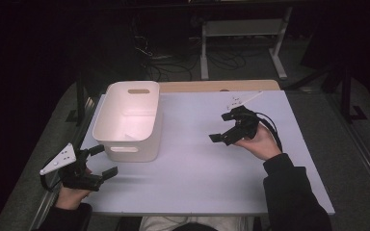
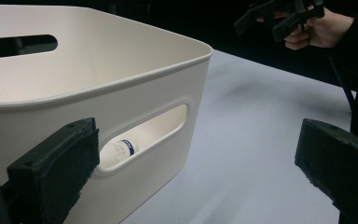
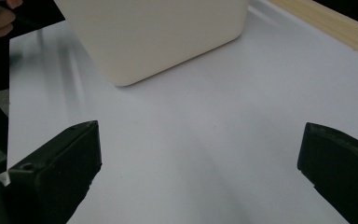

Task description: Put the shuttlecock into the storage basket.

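Observation:
A white plastic bin with handle slots stands at the table's left. Through its near slot, in the left gripper view, a small white object with a blue label lies inside the bin. My left gripper is open just in front of the bin's near right corner, with nothing between its jaws. My right gripper is held open above the table to the right of the bin, pointing toward it, and is empty. The bin's side lies ahead of it.
The pale table top stretches between the two grippers and to the front edge. A wooden strip runs along the far edge. Beyond it are a white desk frame and cables on a dark floor.

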`<state>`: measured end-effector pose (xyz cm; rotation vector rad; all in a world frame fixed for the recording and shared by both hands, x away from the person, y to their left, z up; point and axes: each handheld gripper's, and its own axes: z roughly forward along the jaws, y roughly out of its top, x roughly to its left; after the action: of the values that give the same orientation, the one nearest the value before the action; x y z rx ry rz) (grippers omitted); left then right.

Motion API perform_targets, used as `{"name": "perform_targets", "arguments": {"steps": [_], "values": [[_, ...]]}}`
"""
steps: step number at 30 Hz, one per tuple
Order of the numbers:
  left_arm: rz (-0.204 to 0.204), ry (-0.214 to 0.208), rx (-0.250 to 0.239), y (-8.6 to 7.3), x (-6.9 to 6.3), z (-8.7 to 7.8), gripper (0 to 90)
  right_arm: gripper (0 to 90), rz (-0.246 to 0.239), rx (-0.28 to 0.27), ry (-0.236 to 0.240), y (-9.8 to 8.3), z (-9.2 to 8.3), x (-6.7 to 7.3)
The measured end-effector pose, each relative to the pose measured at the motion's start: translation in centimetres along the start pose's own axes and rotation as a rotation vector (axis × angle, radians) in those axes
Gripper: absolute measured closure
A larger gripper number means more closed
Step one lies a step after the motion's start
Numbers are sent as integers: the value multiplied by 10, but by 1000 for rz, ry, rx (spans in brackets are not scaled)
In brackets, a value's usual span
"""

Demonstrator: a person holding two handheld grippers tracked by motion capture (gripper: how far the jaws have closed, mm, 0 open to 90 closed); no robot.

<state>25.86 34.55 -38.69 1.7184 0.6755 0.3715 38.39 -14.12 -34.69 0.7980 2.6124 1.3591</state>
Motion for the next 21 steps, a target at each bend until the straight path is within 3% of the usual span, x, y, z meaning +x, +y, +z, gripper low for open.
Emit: {"name": "perform_targets", "arguments": {"steps": [21], "values": [[-1, 1, 0, 0, 0, 0, 0, 0, 35, -11, -18, -31, -11, -1]]}}
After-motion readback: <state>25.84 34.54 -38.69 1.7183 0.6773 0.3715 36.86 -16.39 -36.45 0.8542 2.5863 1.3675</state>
